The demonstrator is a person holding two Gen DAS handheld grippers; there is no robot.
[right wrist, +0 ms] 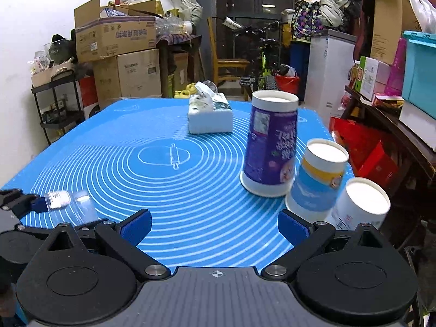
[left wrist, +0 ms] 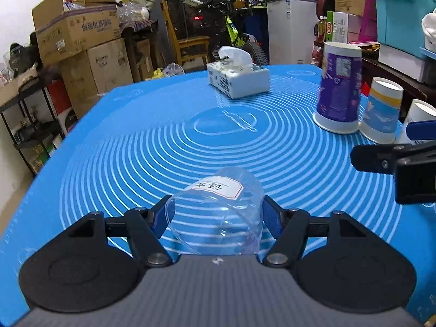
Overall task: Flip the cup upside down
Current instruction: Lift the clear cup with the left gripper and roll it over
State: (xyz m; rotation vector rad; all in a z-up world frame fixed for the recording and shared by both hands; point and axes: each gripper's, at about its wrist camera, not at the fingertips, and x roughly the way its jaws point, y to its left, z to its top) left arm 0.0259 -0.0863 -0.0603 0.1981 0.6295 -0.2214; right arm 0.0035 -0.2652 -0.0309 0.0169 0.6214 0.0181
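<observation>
My left gripper (left wrist: 218, 215) is shut on a clear plastic cup (left wrist: 220, 207) with a white label. It holds the cup tilted on its side, just above the blue mat (left wrist: 152, 150). The same cup shows in the right wrist view (right wrist: 70, 201) at the far left, between the left gripper's fingers. My right gripper (right wrist: 215, 226) is open and empty, low over the mat's near right part. Its finger (left wrist: 376, 158) shows at the right edge of the left wrist view. Three paper cups stand upside down at the right: a tall purple one (right wrist: 269, 147), a blue and yellow one (right wrist: 316, 179) and a white one (right wrist: 359, 204).
A tissue box (right wrist: 209, 114) sits at the far middle of the mat. Cardboard boxes (right wrist: 117, 38), a black shelf (right wrist: 57, 103), a wooden chair (right wrist: 226, 68), a bicycle and a white freezer (right wrist: 327, 70) stand behind the table. A dark side table with boxes (right wrist: 381, 109) lies to the right.
</observation>
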